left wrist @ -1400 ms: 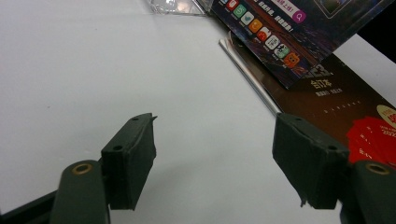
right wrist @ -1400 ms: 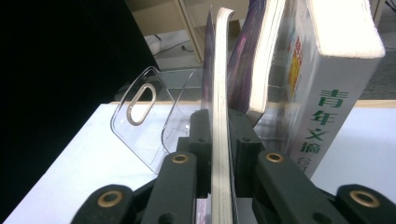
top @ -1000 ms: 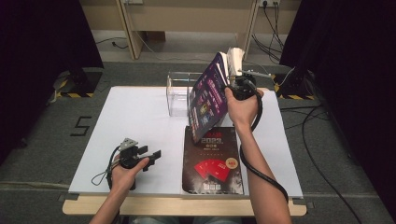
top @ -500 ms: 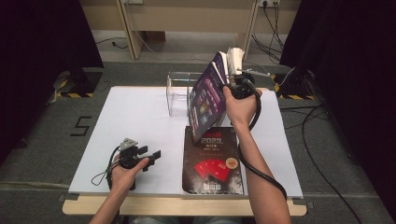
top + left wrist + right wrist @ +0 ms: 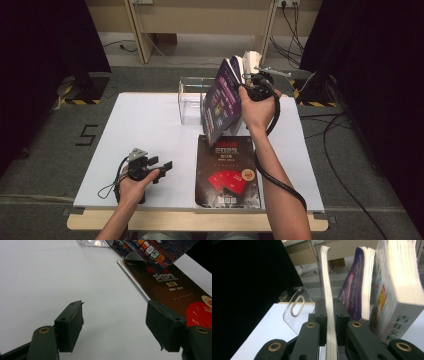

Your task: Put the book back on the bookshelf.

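My right gripper [image 5: 251, 83] [image 5: 331, 322] is shut on the lower edge of a thin purple-covered magazine [image 5: 221, 102] [image 5: 327, 287]. It holds the magazine upright and tilted over the far right of the white table [image 5: 135, 125]. Behind the magazine stand a purple book [image 5: 355, 282] and a thick white book [image 5: 398, 282]. A dark magazine marked 2023 [image 5: 227, 172] [image 5: 175, 290] lies flat near the front edge. My left gripper [image 5: 164, 165] [image 5: 115, 322] rests open on the table left of it, with nothing between its fingers.
A clear acrylic book stand [image 5: 191, 100] [image 5: 295, 306] sits at the far middle of the table, just left of the held magazine. Cables and dark curtains lie beyond the table. Bare white tabletop stretches to the left.
The held magazine has shifted slightly to the left at its top. The left hand and its gripper have stayed where they were.
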